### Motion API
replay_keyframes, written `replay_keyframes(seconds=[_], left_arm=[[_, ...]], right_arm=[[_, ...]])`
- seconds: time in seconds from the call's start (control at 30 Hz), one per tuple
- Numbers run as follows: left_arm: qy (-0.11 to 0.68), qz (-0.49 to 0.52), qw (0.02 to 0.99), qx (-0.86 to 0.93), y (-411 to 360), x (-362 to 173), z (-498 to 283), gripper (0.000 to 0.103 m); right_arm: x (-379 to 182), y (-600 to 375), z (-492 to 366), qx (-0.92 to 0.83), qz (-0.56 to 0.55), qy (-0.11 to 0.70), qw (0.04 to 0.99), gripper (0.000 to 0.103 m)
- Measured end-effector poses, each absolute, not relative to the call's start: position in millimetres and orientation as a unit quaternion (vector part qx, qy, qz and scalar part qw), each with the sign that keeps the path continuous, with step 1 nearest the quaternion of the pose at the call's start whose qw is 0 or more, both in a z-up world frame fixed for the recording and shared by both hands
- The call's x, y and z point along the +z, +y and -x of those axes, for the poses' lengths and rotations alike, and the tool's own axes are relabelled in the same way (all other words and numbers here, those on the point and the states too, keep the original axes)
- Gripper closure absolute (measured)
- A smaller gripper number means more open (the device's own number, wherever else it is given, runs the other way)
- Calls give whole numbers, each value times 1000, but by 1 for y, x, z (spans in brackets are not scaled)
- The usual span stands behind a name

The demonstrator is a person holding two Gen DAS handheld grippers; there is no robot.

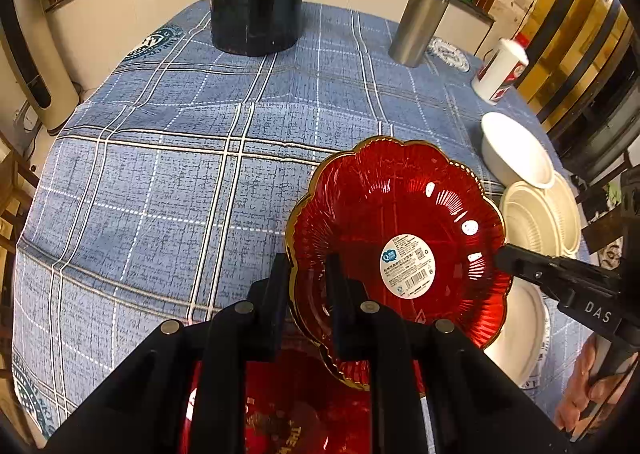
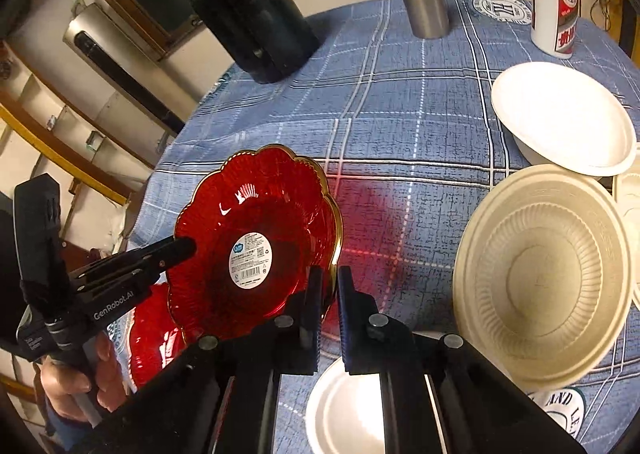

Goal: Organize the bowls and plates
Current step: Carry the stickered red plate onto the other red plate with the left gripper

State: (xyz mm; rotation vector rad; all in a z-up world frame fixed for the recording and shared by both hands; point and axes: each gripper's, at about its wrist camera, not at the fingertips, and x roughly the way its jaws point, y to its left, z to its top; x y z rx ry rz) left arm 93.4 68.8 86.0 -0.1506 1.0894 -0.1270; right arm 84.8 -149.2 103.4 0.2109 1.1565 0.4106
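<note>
The red scalloped plate point(image 1: 400, 238), glossy, stiff and likely slippery and breakable, hangs tilted above the desk point(image 1: 168, 174), pinched at opposite rim edges by the left tool point(image 1: 308, 286) and right tool point(image 2: 330, 290), the sensible places to hold it.

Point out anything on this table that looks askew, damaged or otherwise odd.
The red scalloped plate is off the blue checked tablecloth, tilted, with the left gripper and the right gripper each clamped on its gold rim at opposite sides. It also has a printed white sticker at its centre. Nothing looks spilled or broken.
</note>
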Motion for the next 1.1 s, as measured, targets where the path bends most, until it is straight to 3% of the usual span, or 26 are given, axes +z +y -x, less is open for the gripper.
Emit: replay_keyframes(seconds=[0.6,1.1], left_arm=[[471,105,876,-22,133,102,28,87],[506,147,850,13,169,48,68,87]], right_arm=[[108,-91,-11,295,-88,529,790,96],[77,-33,35,321,2,543,776,95]])
